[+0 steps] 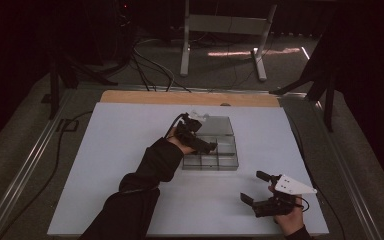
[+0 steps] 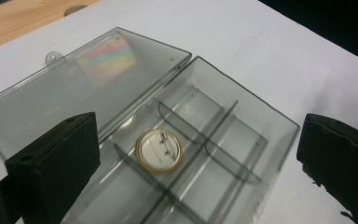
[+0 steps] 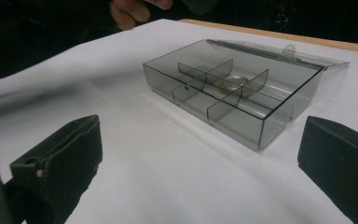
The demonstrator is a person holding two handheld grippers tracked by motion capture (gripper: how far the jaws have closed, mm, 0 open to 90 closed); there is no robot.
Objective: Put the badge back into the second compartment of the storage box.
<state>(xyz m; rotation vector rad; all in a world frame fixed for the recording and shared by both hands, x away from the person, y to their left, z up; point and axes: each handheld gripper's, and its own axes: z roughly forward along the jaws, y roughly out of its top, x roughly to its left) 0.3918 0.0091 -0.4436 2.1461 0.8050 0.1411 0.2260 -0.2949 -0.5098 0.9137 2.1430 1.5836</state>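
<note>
Clear smoky compartment box (image 1: 219, 155) near the middle of the white table (image 1: 110, 165), lid (image 2: 65, 88) swung fully open and lying flat at the box's 12 o'clock side in the high view. Inside, thin dividers forming several cells; one round gold-rimmed pin badge (image 2: 159, 150) lying flat, back up, in a central cell, other visible cells bare. Left tool (image 1: 206, 145) hovering above the box, jaws spread wide, gripping nothing. Right tool (image 1: 258, 188) at 5 o'clock from the box, well apart, jaws spread, gripping nothing.
</note>
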